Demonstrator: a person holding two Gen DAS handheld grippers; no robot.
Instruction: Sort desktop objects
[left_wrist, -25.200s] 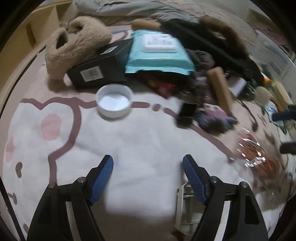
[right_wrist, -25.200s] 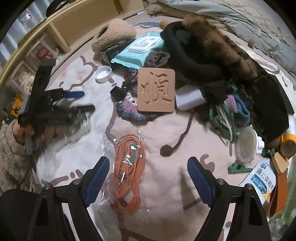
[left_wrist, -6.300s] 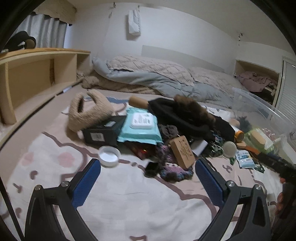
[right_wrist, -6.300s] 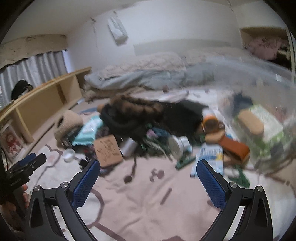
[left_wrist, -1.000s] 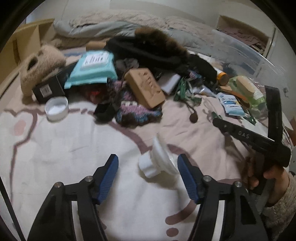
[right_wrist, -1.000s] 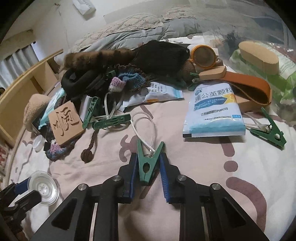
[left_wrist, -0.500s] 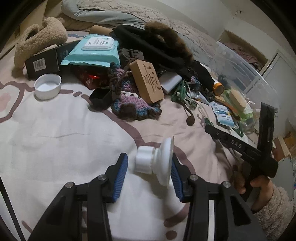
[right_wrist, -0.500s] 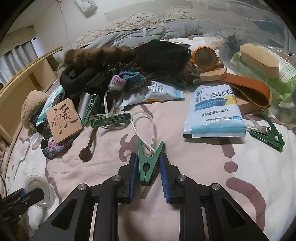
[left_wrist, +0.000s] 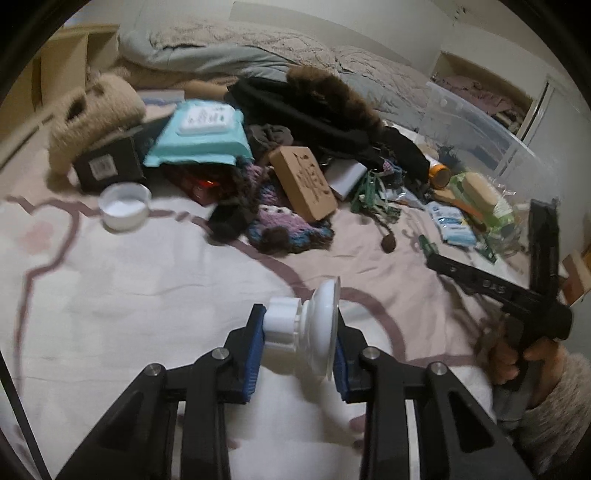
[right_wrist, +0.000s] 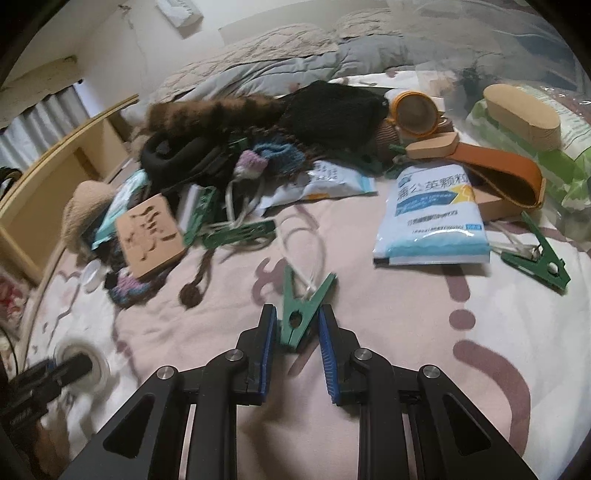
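So the left gripper (left_wrist: 298, 341) has its blue pads clamped right on a white plastic suction-cup thing (left_wrist: 303, 332), knob end against the left pad and the wide clear disc against the right one. It's held just above the pale blanket (left_wrist: 129, 288) with the pink line pattern.

Over on the other side, the right gripper (right_wrist: 297, 341) is pinched onto the tail end of a green clothespin (right_wrist: 301, 312), which points away from the camera with its two prongs spread in a V. A loop of white cord (right_wrist: 303, 247) runs off from between those prongs. The pin sits low over the blanket; can't tell if it's touching.

Behind that is the messy pile: a wooden block with a carved character (right_wrist: 149, 234), a knitted purple-blue thing (left_wrist: 288, 225), a teal pack of wet wipes (left_wrist: 201, 134), a black box (left_wrist: 110, 162), a white jar lid (left_wrist: 123, 208), and a black coat with fur trim (left_wrist: 325, 99). Off to the right there's a blue-and-white sachet (right_wrist: 432, 218), another green clothespin (right_wrist: 539, 258) and a wooden brush (right_wrist: 524, 116). More green pins (right_wrist: 240, 230) lie near the block.
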